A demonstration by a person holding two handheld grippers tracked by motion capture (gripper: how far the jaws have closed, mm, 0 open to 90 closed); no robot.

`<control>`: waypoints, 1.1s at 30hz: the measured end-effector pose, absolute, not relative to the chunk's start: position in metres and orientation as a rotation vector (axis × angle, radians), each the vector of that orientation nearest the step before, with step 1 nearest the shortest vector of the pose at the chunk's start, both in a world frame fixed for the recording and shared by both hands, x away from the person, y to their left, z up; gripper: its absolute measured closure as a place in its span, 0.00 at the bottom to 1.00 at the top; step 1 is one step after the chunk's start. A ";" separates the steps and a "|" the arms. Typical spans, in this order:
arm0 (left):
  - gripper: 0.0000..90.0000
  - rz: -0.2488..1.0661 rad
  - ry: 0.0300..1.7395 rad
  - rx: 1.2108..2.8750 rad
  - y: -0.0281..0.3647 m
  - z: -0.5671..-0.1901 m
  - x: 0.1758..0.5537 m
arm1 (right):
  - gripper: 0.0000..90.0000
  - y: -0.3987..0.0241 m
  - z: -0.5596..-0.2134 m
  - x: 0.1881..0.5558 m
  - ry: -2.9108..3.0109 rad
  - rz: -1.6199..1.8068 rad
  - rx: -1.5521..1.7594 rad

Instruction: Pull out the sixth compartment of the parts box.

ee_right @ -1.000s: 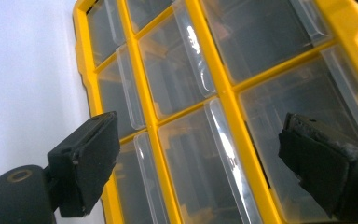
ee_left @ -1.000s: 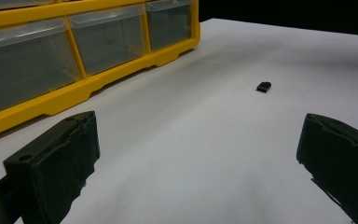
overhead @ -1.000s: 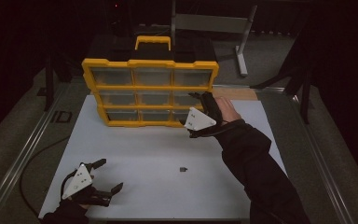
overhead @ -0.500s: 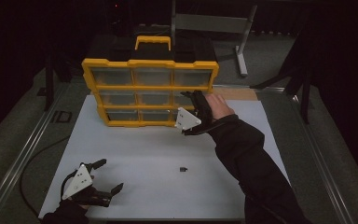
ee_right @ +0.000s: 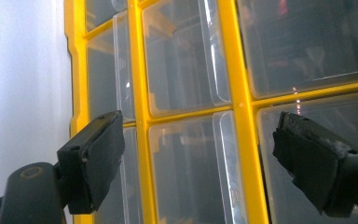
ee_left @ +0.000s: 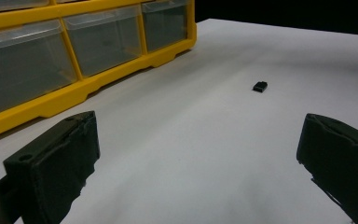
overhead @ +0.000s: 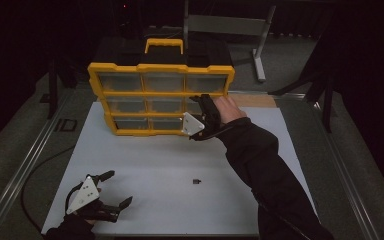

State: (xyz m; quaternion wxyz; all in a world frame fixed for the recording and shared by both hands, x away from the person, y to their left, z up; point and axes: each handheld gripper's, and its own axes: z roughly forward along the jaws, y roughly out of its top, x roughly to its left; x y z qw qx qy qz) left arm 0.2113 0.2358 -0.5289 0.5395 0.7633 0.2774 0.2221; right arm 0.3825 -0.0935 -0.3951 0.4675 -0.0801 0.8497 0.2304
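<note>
The drawer cabinet (overhead: pixel 160 97) stands upright at the far edge of the white mat (overhead: pixel 180 200), and the right gripper (overhead: pixel 203 107) is at its lower right drawers (ee_right: pixel 191 177), apparently reaching for one to pull open. Its jaws have just been closing a little but remain spread, with nothing pinched: in the right gripper view the clear drawer fronts and a yellow divider (ee_right: pixel 240 116) lie straight ahead between the jaws, not yet touched as far as I can tell.

The main risk, I judge, is closing on the wrong spot. The divider sits almost centred ahead of the jaws, so a squeeze here could clamp the frame rather than a drawer's lip, and a pull would then drag or tip the whole cabinet toward the gripper, since nothing braces it. The drawer fronts are smooth clear plastic; pads catching only the lip's edge could slip off.

The left gripper (overhead: pixel 101 197) rests well apart, near the mat's close edge, jaws spread and empty. A small black part (ee_left: pixel 260 86) lies ahead of it, slightly right, loose on the mat; a toppling cabinet or sweeping sleeve (overhead: pixel 265 165) could knock it away.
</note>
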 end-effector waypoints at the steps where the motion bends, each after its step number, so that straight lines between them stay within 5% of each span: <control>1: 0.00 0.527 0.660 1.814 0.236 -0.529 0.211 | 0.19 -0.094 -0.395 0.382 2.084 0.565 -0.197; 33: 0.00 0.525 0.664 1.812 0.236 -0.529 0.212 | 0.35 -0.074 -0.414 0.394 1.994 0.279 -0.225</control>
